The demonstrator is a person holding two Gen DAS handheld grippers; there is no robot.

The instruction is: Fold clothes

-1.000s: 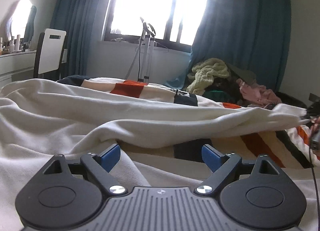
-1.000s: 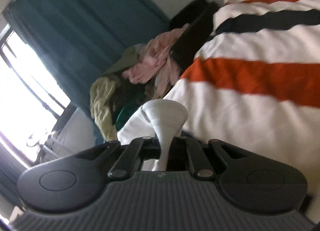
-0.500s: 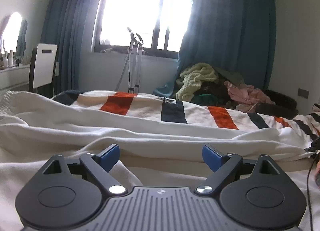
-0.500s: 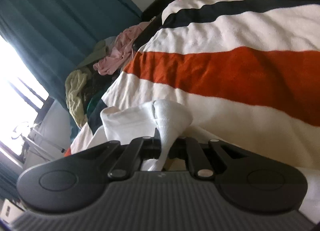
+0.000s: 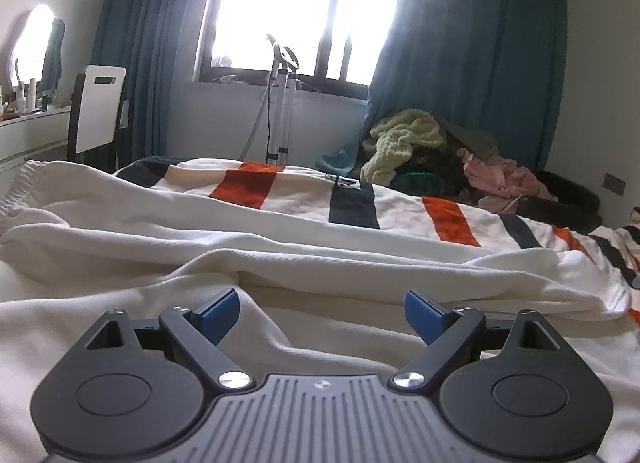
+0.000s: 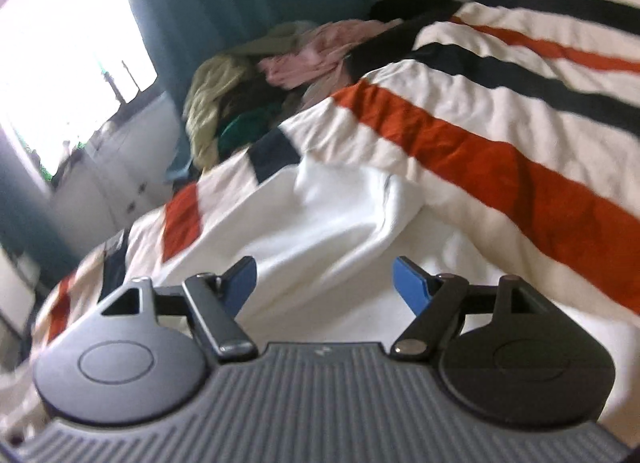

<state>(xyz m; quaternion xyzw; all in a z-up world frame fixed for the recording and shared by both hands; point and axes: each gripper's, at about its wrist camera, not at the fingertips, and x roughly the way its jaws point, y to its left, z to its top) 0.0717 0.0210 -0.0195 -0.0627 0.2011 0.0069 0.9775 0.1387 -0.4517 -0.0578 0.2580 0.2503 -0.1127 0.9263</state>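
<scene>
Released a moment ago, the white garment (image 6: 320,219) now lies rumpled across the striped bed (image 6: 500,159). Right gripper (image 6: 324,283) fingers are opening, pinching nothing; left gripper (image 5: 322,311) fingers gape wide above the cloth.

The right claw (image 6: 324,283) is opening, its blue pads apart with nothing pinched between them. Beyond it, toward 12 o'clock, the white garment (image 6: 320,223) lies rumpled on the striped bedspread (image 6: 500,167); piled clothes (image 6: 256,83) sit at 11 o'clock.
</scene>
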